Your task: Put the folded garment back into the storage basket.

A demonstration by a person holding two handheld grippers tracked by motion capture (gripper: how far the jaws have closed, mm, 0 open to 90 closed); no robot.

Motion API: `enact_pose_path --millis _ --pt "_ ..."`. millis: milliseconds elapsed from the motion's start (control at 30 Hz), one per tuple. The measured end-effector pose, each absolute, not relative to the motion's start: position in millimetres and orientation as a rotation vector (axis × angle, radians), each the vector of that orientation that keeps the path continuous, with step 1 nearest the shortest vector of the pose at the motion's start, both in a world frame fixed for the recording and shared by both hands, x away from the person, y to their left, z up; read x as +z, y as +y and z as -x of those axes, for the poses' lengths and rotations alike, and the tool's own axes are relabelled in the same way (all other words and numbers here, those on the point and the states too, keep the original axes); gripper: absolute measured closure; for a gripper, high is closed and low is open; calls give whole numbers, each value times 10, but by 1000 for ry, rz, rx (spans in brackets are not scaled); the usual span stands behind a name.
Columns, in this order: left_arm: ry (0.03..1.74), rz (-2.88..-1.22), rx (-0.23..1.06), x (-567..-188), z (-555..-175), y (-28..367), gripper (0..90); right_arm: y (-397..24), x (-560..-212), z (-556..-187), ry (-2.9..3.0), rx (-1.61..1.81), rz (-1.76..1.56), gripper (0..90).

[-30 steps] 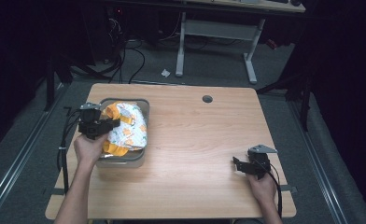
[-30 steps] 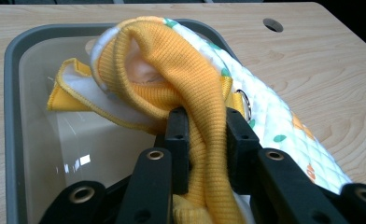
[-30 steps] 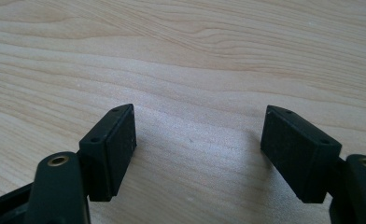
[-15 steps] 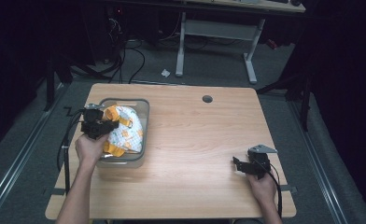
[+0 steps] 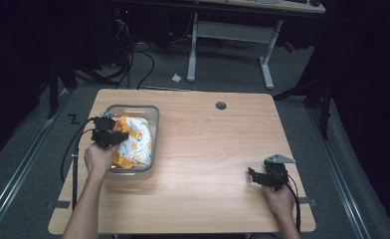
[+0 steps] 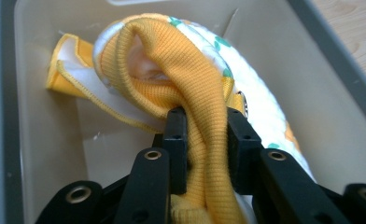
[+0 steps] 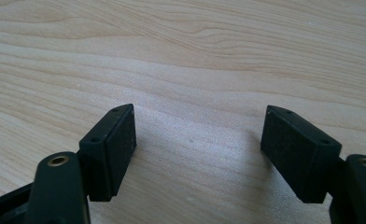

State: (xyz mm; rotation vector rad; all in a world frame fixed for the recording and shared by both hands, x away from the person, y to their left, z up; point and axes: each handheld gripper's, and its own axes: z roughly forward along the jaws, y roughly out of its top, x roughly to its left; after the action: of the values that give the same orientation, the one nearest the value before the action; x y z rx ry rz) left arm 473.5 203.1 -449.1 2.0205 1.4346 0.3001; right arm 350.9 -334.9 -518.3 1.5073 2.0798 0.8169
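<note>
The left gripper (image 5: 114, 135) points away from the person, its fingers (image 6: 176, 140) clamped together on cloth (image 6: 195, 93). The right gripper (image 5: 256, 175) sits low, aimed leftward, fingers (image 7: 111, 144) spread wide with nothing between. Both forearms reach in from the near edge.

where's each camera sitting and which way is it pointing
High view: above the person's side, facing forward and down on the table; both forearms enter from below.
Left gripper view: on the left gripper, looking into the bin at the clamped yellow garment.
Right gripper view: on the right gripper, facing bare tabletop.
Shared: high and left views show bin and garment.
</note>
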Motion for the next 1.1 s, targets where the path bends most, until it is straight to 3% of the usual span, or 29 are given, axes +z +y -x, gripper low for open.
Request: enact_pose_path --millis 600,700,833,967,1100 --pt "1468 -2064 315 -4529 -4782 2009 673 -3349 -5183 -3509 2080 817 -1508 269" --pt "1488 -2074 318 -4539 -4796 2011 631 -3349 -5183 -3509 2080 817 -1508 269" --pt "1533 -2059 346 -4537 -4798 2023 480 -3349 -5183 -3509 2080 817 -1507 269" --pt "1545 -2013 361 -4515 -4770 2055 387 -3348 -5183 -3509 2080 817 -1509 269" --pt "1523 -1992 378 -4468 -4711 2056 356 -3349 -5184 -3509 2080 816 -1506 269"
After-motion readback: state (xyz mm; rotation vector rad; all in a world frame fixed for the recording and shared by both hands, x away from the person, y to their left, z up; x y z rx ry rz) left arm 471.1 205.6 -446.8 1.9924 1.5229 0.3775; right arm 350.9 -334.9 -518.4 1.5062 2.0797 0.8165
